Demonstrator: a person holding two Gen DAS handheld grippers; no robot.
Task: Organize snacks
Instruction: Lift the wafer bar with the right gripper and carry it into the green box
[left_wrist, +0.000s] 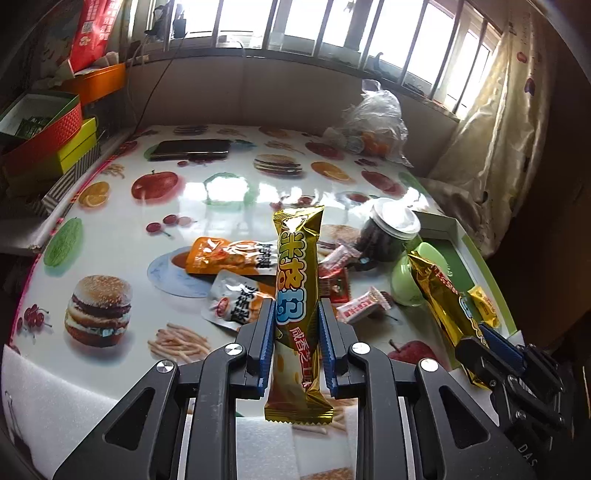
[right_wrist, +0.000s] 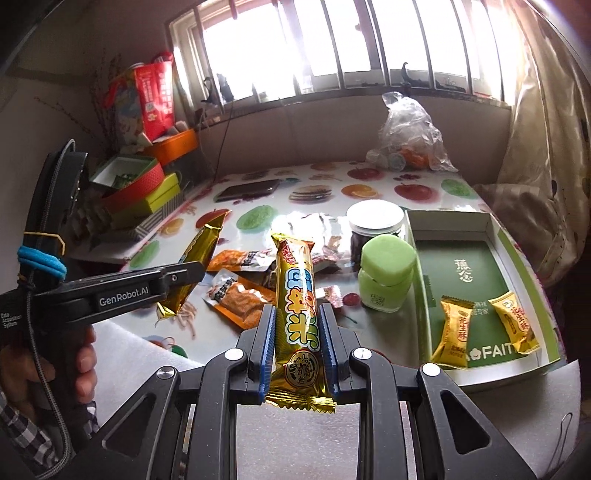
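Note:
Each gripper is shut on a long gold-wrapped snack bar, lifted above the table. In the left wrist view, my left gripper (left_wrist: 296, 306) clamps a gold bar (left_wrist: 297, 258) near its lower half. My right gripper (left_wrist: 480, 334) shows at the right edge with its own gold bar (left_wrist: 439, 295). In the right wrist view, my right gripper (right_wrist: 297, 310) pinches that bar (right_wrist: 295, 280) upright. At the left, my left gripper (right_wrist: 186, 280) carries its bar (right_wrist: 201, 251) tilted. A green-floored box (right_wrist: 461, 258) holds two yellow candies (right_wrist: 452, 332).
Orange snack packets (right_wrist: 240, 299), small wrapped candies (left_wrist: 356, 306), a pale green jar (right_wrist: 386, 273) and a dark jar with a white lid (right_wrist: 375, 221) lie between the grippers and the box. A phone (right_wrist: 247, 190) and a plastic bag (right_wrist: 410, 133) sit far back. Stacked boxes (right_wrist: 140, 188) stand at the left.

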